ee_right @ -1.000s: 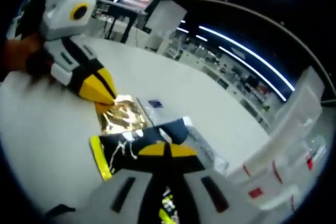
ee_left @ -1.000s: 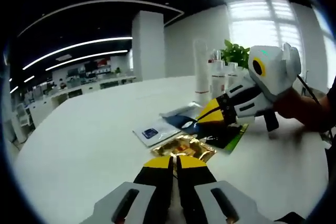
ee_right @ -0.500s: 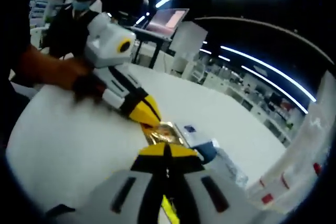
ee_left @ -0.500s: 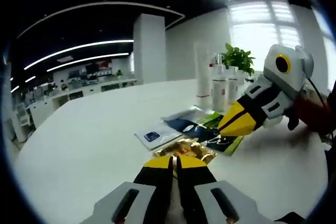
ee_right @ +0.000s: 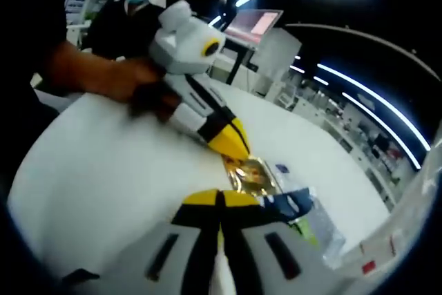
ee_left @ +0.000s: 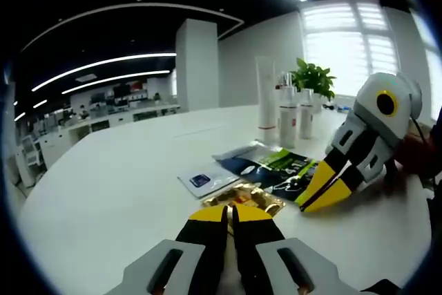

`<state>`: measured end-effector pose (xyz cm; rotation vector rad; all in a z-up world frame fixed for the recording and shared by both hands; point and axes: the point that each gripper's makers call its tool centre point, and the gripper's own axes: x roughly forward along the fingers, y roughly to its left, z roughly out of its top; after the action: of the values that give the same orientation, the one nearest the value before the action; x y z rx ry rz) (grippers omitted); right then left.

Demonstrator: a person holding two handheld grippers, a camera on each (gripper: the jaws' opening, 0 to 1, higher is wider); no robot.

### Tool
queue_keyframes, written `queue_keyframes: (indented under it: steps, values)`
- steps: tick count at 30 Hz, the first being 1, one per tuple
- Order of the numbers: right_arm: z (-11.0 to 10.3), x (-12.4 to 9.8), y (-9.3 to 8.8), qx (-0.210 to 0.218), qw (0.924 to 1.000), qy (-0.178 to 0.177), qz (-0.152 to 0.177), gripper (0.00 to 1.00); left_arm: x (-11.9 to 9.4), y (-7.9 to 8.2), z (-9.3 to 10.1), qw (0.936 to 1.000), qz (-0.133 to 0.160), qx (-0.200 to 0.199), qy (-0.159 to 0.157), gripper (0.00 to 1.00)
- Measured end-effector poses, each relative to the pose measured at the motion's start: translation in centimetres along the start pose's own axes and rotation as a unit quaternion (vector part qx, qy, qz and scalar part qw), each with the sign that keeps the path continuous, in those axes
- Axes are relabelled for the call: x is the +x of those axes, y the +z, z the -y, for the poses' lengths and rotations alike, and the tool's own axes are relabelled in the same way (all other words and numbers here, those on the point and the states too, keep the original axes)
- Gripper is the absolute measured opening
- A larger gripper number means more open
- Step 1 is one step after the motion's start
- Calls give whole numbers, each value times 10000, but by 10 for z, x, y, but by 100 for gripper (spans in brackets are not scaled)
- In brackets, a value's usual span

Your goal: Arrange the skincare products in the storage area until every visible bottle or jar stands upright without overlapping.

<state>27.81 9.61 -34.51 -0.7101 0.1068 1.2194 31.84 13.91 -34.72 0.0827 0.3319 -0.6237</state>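
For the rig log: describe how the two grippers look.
Both match. The right gripper has yellow-tipped jaws with black bands, a white-grey body, and a thin dark cable behind. The left gripper has the same yellow tips, black bands and white body.

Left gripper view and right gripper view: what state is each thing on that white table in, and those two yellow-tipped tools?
Left tool: shut, tips at the gold sachet's edge.
Right tool: shut, tips at the dark sachet's edge.
Gold sachet: lying flat.
Dark sachet: lying flat, overlapping its neighbours.
White sachet: lying flat.
Tall white tube: upright.
Two shorter bottles: upright, close together.
Potted plant: upright behind the bottles.
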Motion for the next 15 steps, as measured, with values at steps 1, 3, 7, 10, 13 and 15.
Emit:
queue_keyframes:
  steps: [1,3,7,10,13,15]
  values:
    - [2,1,-1,-7,10000,-31,-26,0,0,0,0,10000,-1,-1,-1,2]
    - [3,1,-3,-2,10000,-52,-53,0,0,0,0,10000,-1,3,-4,2]
    - [4,1,-1,-17,10000,-87,-30,0,-1,1,0,10000,19,-5,-5,2]
    - [5,3,-3,-65,9999,-132,-79,0,-1,1,0,10000,17,6,-7,2]
    - [6,3,-3,-64,9998,-160,-86,0,-1,1,0,10000,24,0,-7,2]
    - [7,3,-3,-70,9998,-162,-88,0,-1,1,1,10000,31,2,-8,2]
